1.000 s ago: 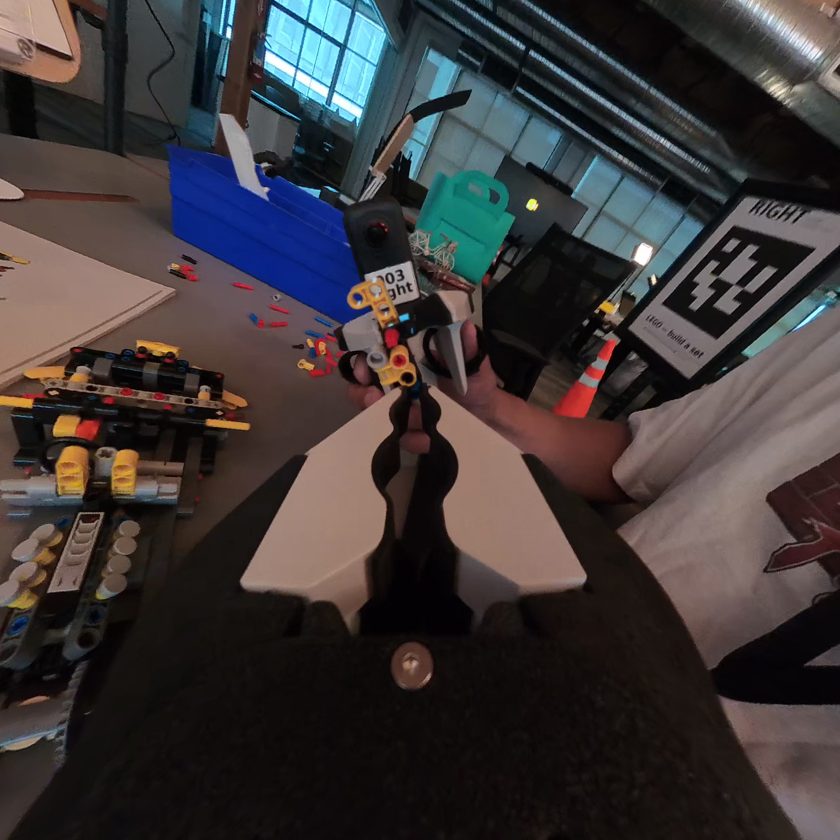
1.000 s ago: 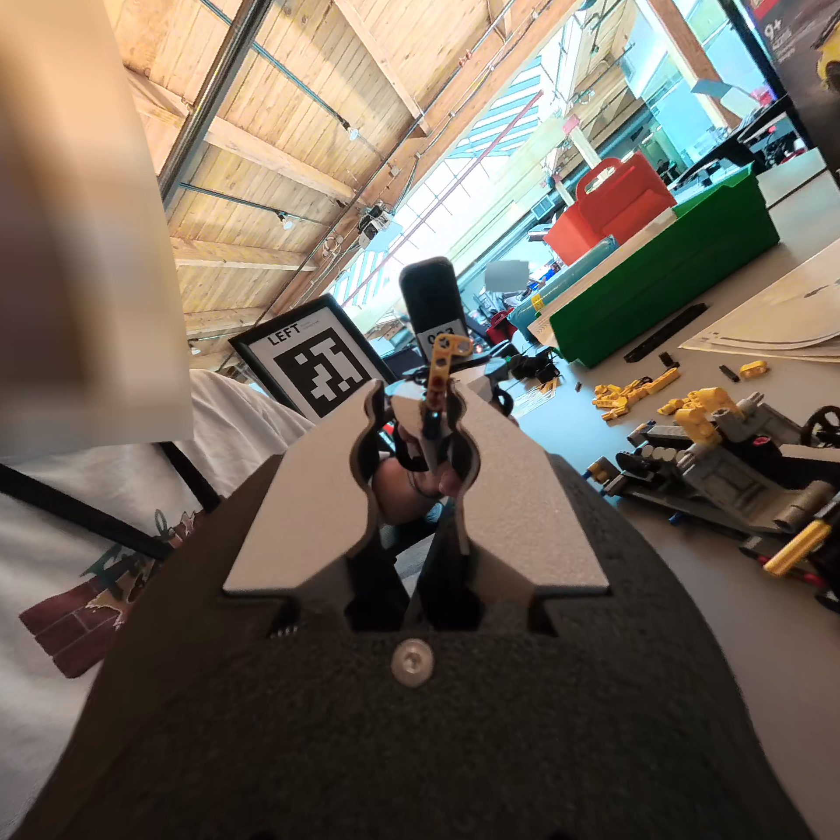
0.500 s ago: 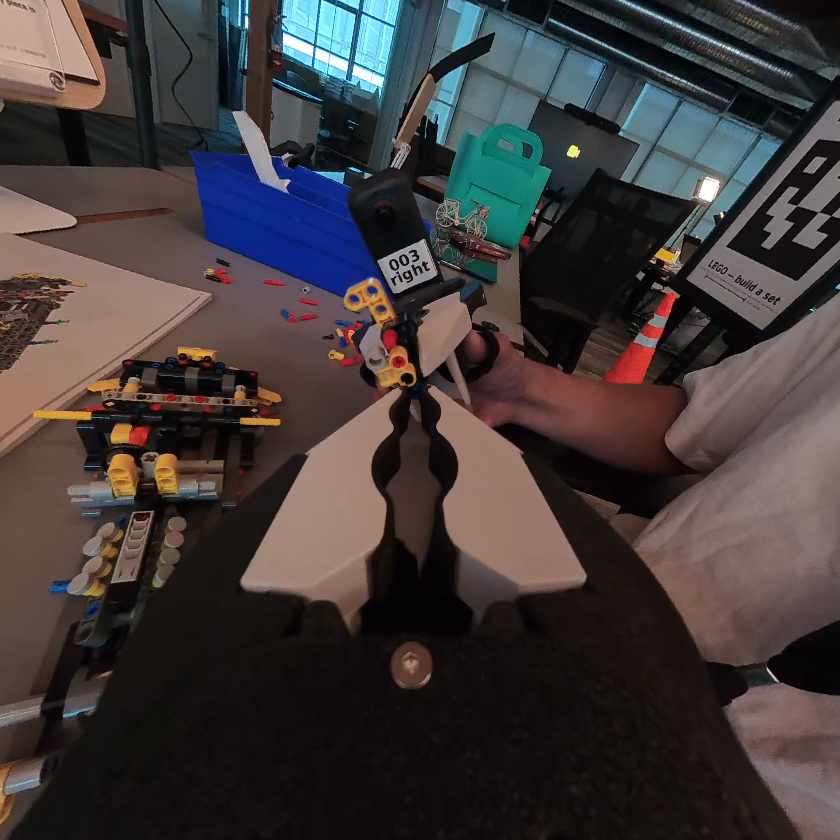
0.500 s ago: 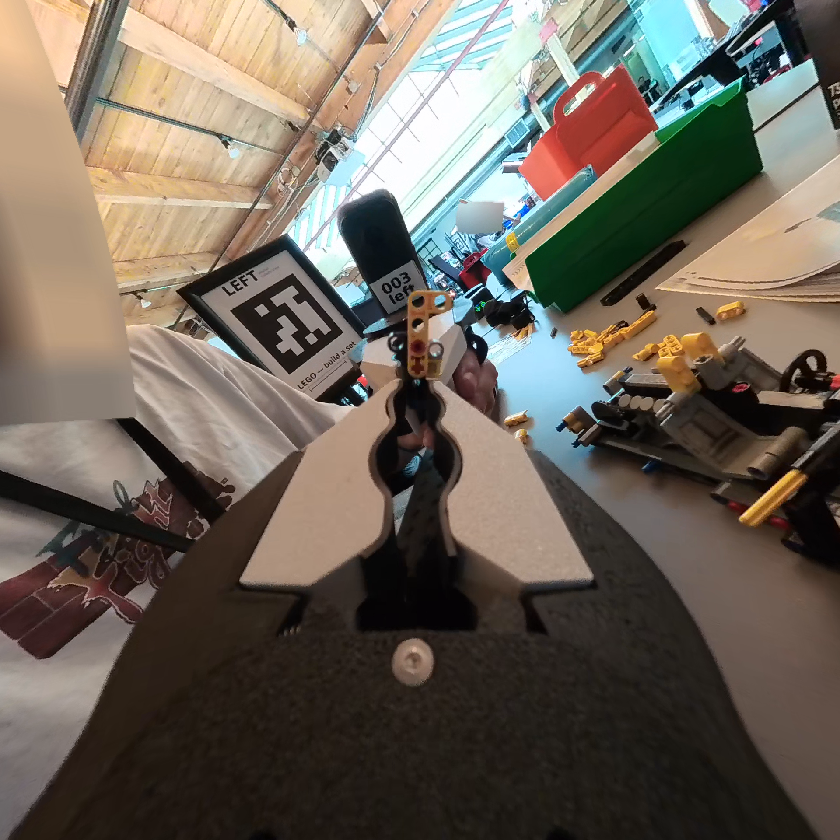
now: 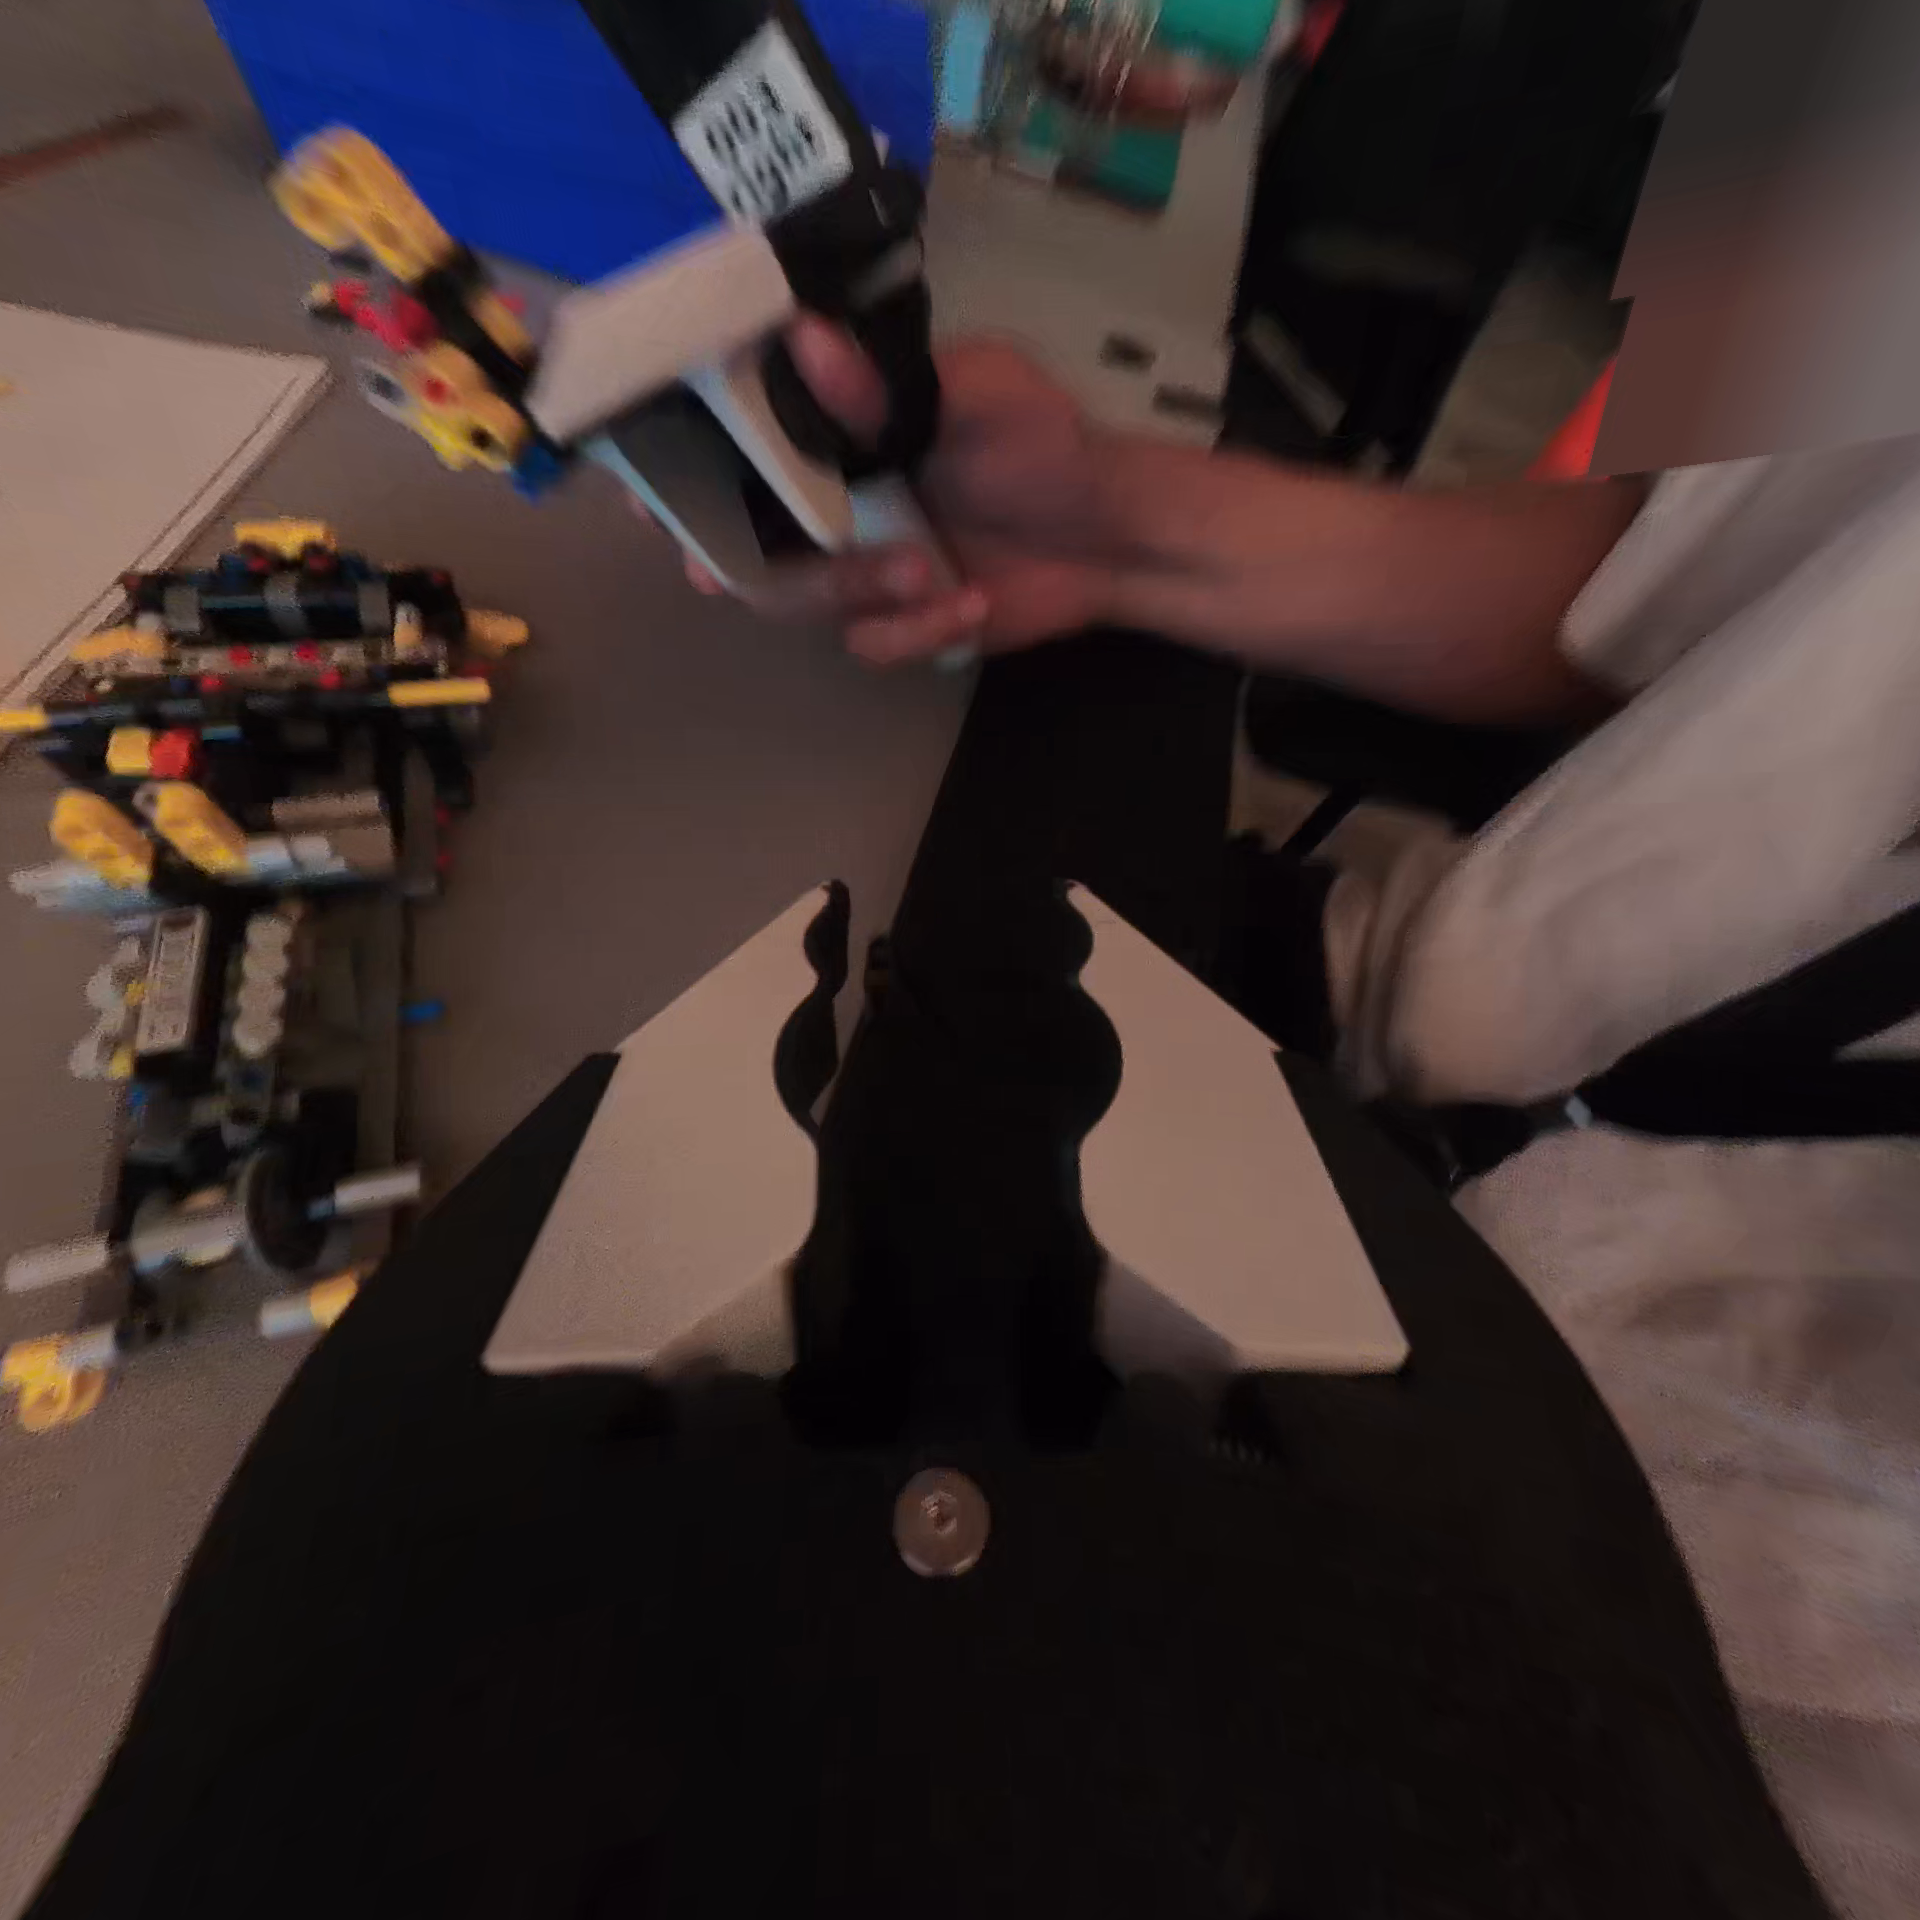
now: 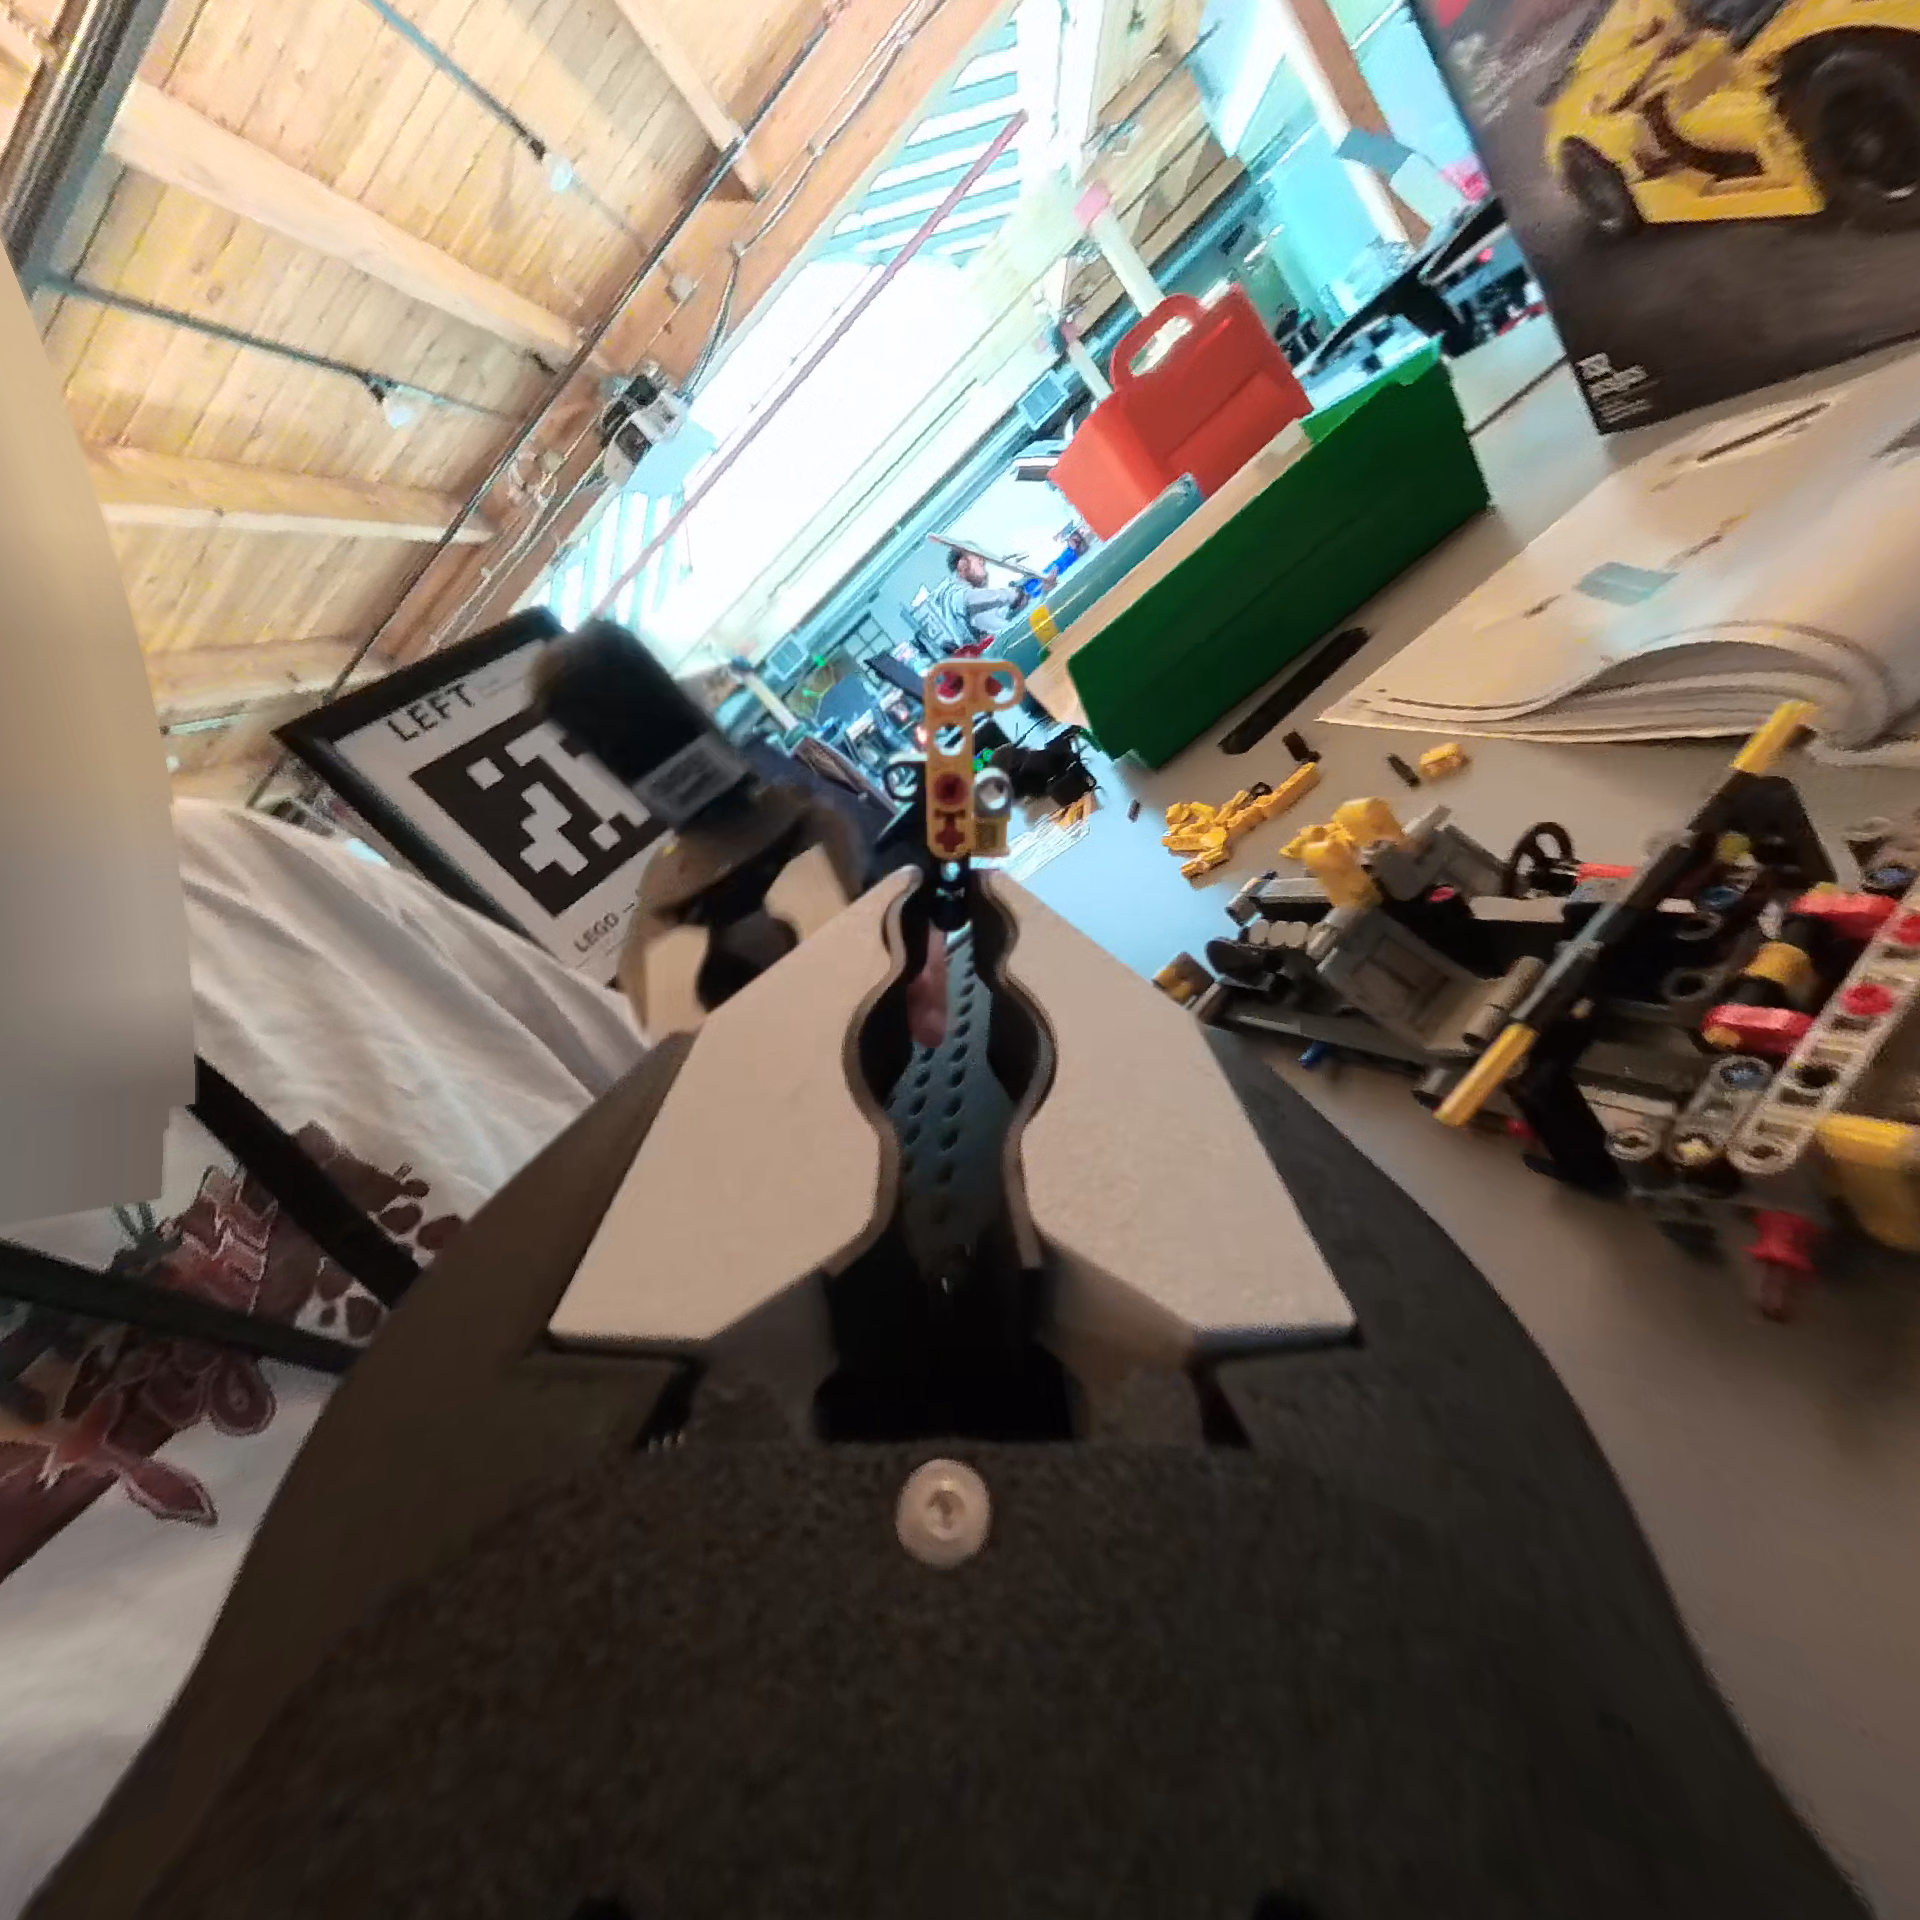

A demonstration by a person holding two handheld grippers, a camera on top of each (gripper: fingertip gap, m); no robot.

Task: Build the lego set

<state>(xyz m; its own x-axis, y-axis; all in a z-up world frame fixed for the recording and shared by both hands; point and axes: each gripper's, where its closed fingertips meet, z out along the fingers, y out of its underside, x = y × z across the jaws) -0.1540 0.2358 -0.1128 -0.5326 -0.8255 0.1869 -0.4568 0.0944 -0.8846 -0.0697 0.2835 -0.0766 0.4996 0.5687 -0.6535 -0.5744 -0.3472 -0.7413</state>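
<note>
Right hand-held gripper (image 6: 951,899) clamps a small lego sub-assembly (image 6: 961,769): yellow angled beam with red pins, grey connector, black and blue bits at its base. The piece sticks out past the narrow fingertips, upright in the right wrist view. In the left wrist view the same gripper shows far up and left of centre, blurred, with the sub-assembly (image 5: 426,332) at its tip above the grey worktop (image 5: 665,790); a person's hand (image 5: 966,499) grips its handle.

Left hand-held gripper (image 5: 945,899) sits over the near worktop edge, white fingers (image 5: 717,1122) parted by a moderate gap, nothing between them. In the right wrist view it appears blurred, left of the held piece, near a framed black-and-white marker sign (image 6: 499,769).

Partly built black, grey and yellow lego chassis (image 5: 249,831) lies on the worktop, left in the left wrist view, right in the right wrist view (image 6: 1538,966), well apart from the held piece. Loose yellow lego parts (image 6: 1236,816) lie beyond it. Far back: blue plastic bin (image 5: 488,135), green plastic bin (image 6: 1278,592), red carry box (image 6: 1174,416), open instruction booklet (image 6: 1662,634), dark set box with a yellow car picture (image 6: 1704,187). White shirt with black strap (image 5: 1662,935) at right.
</note>
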